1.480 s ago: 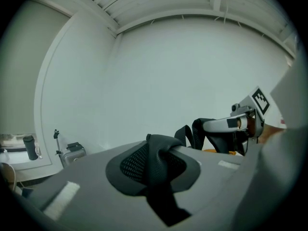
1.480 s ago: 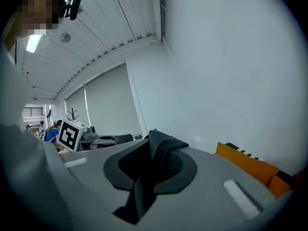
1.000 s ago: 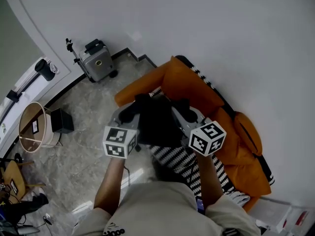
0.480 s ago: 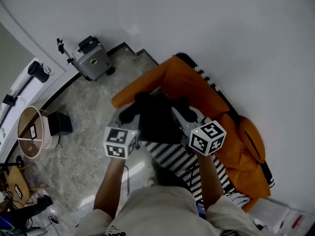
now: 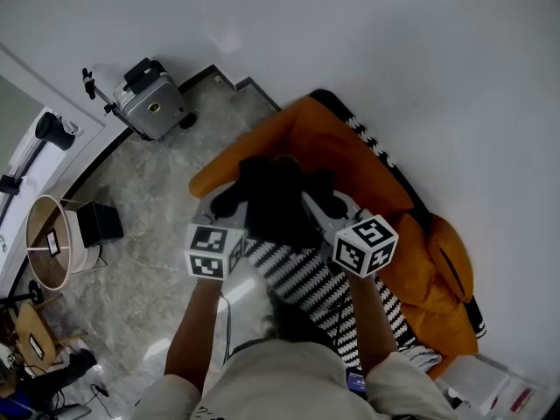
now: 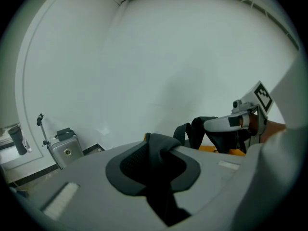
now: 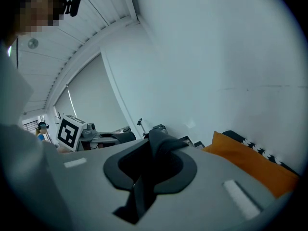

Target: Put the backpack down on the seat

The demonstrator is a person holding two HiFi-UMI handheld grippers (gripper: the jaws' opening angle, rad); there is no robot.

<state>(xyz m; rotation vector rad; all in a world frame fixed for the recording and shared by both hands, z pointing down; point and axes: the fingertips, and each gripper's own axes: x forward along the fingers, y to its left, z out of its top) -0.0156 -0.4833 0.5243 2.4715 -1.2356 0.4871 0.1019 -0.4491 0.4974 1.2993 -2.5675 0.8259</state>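
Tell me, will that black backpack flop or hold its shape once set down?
Probably floppy: the backpack hangs dark and shapeless, and its strap crumples in the left gripper. Likely to slump, not roll, on the soft orange seat. Weight is hard to judge.

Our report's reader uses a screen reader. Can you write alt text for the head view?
Seen from above, a person's left gripper and right gripper hold a black backpack over an orange sofa with a striped throw. A silver suitcase stands on the floor beyond.
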